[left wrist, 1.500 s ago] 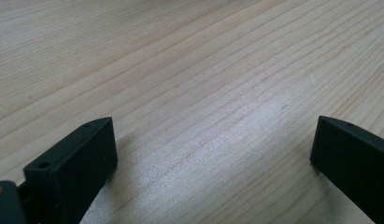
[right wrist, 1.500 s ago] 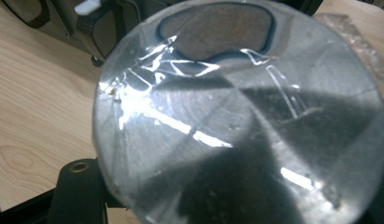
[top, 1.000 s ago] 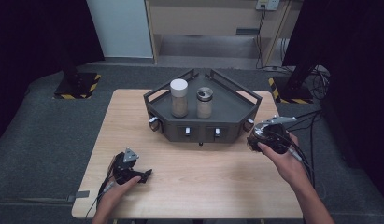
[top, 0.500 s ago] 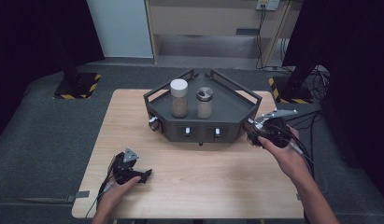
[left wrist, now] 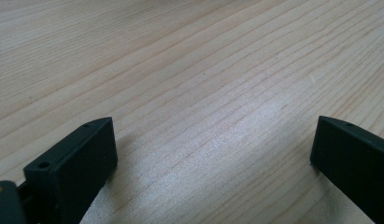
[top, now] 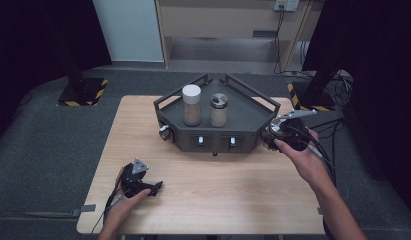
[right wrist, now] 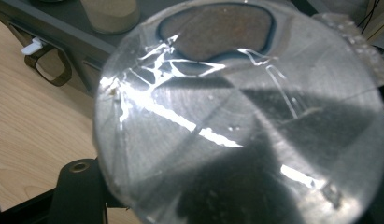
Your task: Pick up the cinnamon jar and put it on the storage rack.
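Item: metal-lidded jar [right wrist: 241, 116], clenched in my right gripper [top: 284, 134] beside the grey tray [top: 253, 122]. Rigid, smooth (slippery, probably breakable); hold around the body. Left gripper [top: 138, 182] released, resting on worktop [top: 218, 190].

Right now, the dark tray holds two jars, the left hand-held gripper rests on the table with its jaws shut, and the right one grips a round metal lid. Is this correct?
Not quite. The left hand-held gripper has its jaws open, wide apart over the bare table, as the left gripper view shows. The tray does hold two jars, and the right hand-held gripper grips the metal lid.
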Demonstrator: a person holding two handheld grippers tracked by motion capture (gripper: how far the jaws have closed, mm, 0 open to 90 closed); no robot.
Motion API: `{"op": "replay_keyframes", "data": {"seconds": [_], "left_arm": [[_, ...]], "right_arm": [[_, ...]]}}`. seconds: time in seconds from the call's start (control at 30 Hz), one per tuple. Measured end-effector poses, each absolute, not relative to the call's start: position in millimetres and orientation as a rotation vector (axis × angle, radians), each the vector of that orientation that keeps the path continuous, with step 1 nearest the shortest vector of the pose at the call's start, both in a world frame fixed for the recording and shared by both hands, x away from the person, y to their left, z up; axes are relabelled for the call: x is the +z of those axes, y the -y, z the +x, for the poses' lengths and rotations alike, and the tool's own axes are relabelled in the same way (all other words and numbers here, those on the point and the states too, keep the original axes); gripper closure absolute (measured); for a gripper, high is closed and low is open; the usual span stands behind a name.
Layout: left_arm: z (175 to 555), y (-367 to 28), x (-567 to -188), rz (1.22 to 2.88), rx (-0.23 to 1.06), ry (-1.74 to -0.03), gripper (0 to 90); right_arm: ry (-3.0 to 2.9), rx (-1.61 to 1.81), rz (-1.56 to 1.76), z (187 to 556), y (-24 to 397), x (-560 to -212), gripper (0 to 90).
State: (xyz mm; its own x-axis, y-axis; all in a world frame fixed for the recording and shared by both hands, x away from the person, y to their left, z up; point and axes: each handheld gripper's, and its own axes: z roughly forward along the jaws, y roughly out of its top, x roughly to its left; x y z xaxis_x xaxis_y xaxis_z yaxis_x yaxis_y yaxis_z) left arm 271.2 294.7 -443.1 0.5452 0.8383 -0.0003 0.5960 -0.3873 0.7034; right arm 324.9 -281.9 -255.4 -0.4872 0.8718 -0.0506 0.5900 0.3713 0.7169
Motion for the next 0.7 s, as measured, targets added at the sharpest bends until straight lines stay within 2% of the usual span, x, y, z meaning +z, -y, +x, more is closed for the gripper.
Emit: {"op": "replay_keyframes", "data": {"seconds": [0.7], "left_arm": [[271,-295,-443,2.121,0.473,-1.151,0.0]], "right_arm": [[-2.21,0.884,1.267,341,275,-247,31.7]]}}
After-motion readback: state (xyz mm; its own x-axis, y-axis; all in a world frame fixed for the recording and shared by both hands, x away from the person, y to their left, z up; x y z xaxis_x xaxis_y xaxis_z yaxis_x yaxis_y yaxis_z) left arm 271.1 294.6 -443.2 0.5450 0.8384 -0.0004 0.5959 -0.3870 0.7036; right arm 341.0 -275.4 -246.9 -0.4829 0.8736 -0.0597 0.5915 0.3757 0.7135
